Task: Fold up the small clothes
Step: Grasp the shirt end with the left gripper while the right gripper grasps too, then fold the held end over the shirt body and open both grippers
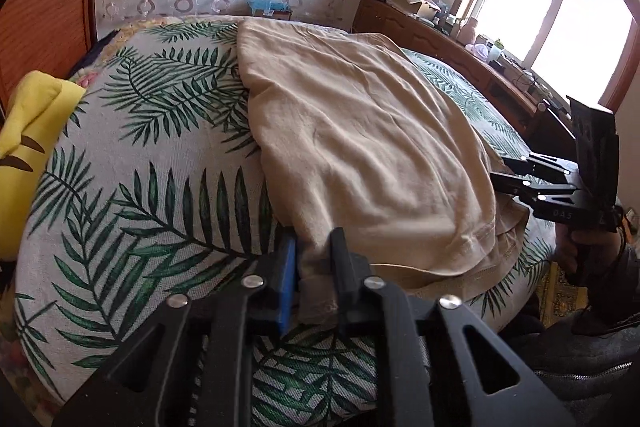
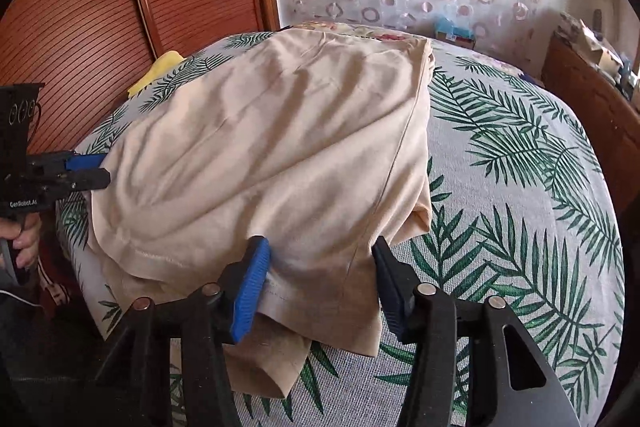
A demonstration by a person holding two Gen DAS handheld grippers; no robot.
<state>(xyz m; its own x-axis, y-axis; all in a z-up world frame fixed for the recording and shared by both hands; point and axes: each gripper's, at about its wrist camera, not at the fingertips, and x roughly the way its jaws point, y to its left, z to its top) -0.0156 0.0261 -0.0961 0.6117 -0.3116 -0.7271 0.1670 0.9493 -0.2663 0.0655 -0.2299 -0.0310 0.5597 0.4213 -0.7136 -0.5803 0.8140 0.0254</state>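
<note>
The beige garment (image 1: 360, 147) lies mid-frame on the leaf-print bedspread (image 1: 140, 187); left gripper (image 1: 314, 267) pinches its lower hem corner, right gripper (image 2: 320, 267) straddles the other corner half-open, ungripped, likely to lift and fold

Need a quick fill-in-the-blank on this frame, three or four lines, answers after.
1. The beige garment lies on a bedspread printed with green ____.
2. The left gripper is shut on the garment's ____ edge.
3. The right gripper straddles the hem with its jaws ____.
4. The soft item at the bed's edge is ____ in colour.

Answers: leaves; near; open; yellow
</note>
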